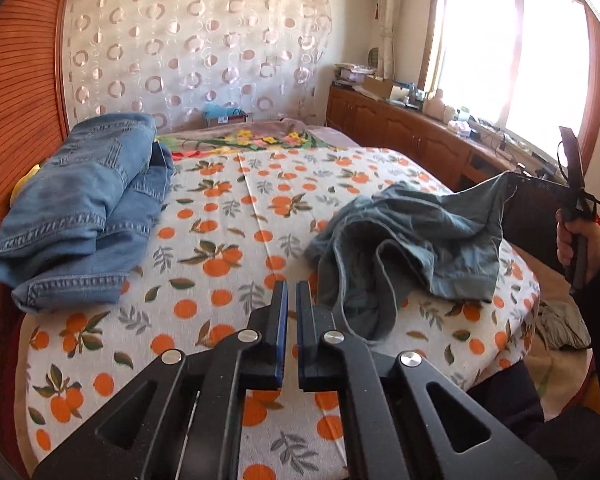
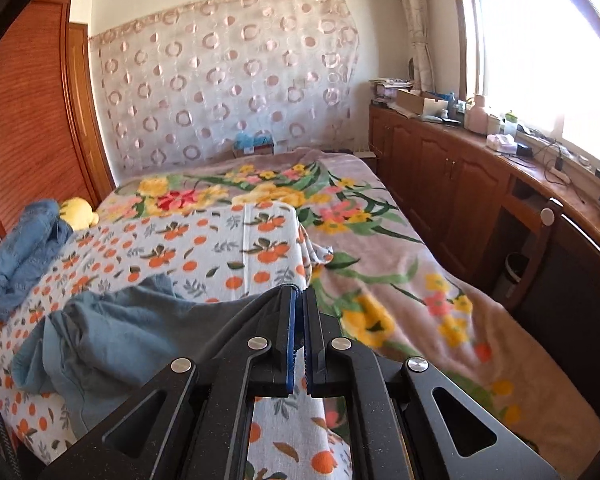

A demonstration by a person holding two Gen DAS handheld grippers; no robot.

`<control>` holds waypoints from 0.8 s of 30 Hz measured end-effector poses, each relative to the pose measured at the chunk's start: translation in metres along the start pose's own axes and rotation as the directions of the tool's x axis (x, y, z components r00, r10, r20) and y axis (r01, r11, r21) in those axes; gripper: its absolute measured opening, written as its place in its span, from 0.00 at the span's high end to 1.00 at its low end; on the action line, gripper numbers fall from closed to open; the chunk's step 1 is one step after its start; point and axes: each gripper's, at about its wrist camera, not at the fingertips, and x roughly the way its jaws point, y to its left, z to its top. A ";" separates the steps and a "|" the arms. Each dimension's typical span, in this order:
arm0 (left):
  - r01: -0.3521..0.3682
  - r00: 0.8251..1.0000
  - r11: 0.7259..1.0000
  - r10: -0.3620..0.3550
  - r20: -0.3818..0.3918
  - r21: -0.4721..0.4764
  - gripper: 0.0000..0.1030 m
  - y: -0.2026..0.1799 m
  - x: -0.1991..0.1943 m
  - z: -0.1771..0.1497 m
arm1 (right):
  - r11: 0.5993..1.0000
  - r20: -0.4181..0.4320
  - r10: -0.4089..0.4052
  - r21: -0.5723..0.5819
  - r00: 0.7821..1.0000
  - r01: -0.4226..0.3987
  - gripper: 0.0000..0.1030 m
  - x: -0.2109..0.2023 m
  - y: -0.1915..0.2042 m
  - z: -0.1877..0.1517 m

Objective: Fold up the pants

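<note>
A crumpled grey-blue pair of pants [image 1: 412,240] lies on the right side of the orange-print sheet [image 1: 228,216]. One edge of it is pulled up to the right, toward the tool held in a hand [image 1: 576,236]. In the right wrist view my right gripper [image 2: 303,296] is shut on that cloth [image 2: 112,332], which stretches taut from its left finger. My left gripper [image 1: 292,292] is shut just left of the pants' near fold. The sheet shows through the thin slit between its pads, and I see no cloth there.
Folded blue jeans [image 1: 80,208] lie at the bed's left, beside a wooden wardrobe [image 1: 16,100]. A yellow plush toy [image 2: 78,210] sits behind them. A floral blanket [image 2: 380,240] covers the far and right bed. Cluttered wooden cabinets [image 2: 440,176] run under the window.
</note>
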 end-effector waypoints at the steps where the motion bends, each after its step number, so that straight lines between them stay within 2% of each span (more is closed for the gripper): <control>1: 0.003 1.000 1.000 -0.003 -0.009 0.000 0.93 -0.001 0.001 -0.002 | 1.000 -0.001 0.006 -0.008 1.000 -0.006 0.92 -0.002 0.003 0.000; 3: 0.005 0.999 1.000 -0.005 -0.032 -0.001 0.84 -0.002 0.008 -0.003 | 1.000 0.011 0.011 -0.023 1.000 -0.011 0.84 -0.009 0.014 0.000; 5: 0.020 0.999 1.000 -0.020 -0.049 -0.006 0.72 -0.004 0.014 -0.003 | 0.999 0.027 0.017 -0.041 0.999 -0.016 0.69 -0.018 0.026 -0.001; 7: 0.031 0.998 0.999 -0.032 -0.063 -0.010 0.56 -0.008 0.021 -0.004 | 0.997 0.035 0.046 -0.065 0.998 -0.043 0.64 -0.027 0.035 -0.006; 8: 0.034 0.997 0.999 -0.034 -0.063 -0.013 0.53 -0.009 0.023 -0.005 | 0.995 0.035 0.065 -0.080 0.997 -0.063 0.63 -0.031 0.043 -0.009; 11: 0.056 0.996 0.998 -0.058 -0.074 -0.021 0.53 -0.014 0.031 -0.005 | 0.982 -0.006 0.150 -0.113 0.989 -0.149 0.63 -0.033 0.058 -0.023; 16: 0.074 0.994 0.997 -0.074 -0.086 -0.010 0.53 -0.023 0.042 -0.004 | 0.937 -0.125 0.287 -0.169 0.950 -0.305 0.63 -0.023 0.104 -0.061; 19: 0.068 0.993 0.998 -0.067 -0.101 -0.002 0.53 -0.025 0.049 -0.004 | 0.917 -0.174 0.319 -0.191 0.932 -0.350 0.63 -0.017 0.120 -0.076; 24: 0.062 0.992 0.998 -0.063 -0.111 -0.015 0.53 -0.024 0.055 -0.007 | 0.895 -0.196 0.338 -0.236 0.920 -0.379 0.63 -0.019 0.131 -0.084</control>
